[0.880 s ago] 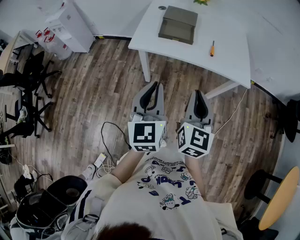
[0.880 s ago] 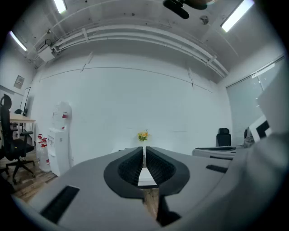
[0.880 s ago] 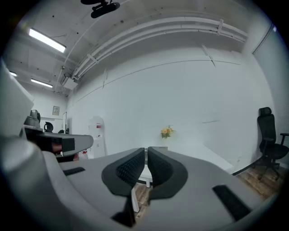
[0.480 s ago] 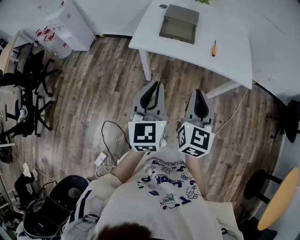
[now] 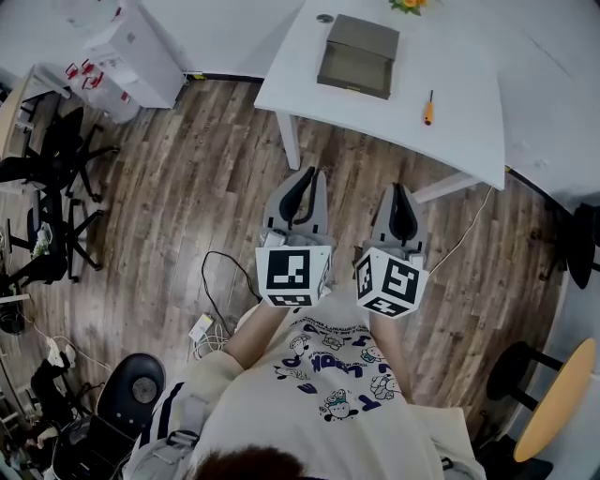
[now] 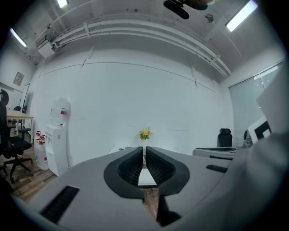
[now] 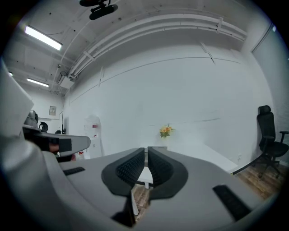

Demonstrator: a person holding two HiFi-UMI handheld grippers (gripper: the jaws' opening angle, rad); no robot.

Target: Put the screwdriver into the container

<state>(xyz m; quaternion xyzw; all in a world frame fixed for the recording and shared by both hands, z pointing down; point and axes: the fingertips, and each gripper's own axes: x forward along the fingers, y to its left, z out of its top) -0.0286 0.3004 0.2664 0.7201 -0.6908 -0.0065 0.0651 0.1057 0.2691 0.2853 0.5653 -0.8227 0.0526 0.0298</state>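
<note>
While both are clenched empty, right gripper (image 5: 401, 195) sits nearer than left gripper (image 5: 304, 180) to the screwdriver (image 5: 427, 108), pointing away, right of the container (image 5: 356, 54).

The white desk (image 5: 375, 122) carries a flat olive-grey container (image 5: 354, 54), with an orange-handled screwdriver (image 5: 427, 106) lying apart to the container's right, a small dark disc (image 5: 323, 17) just off its far left corner, and orange flowers (image 5: 410, 5) beyond its far right corner.
</note>
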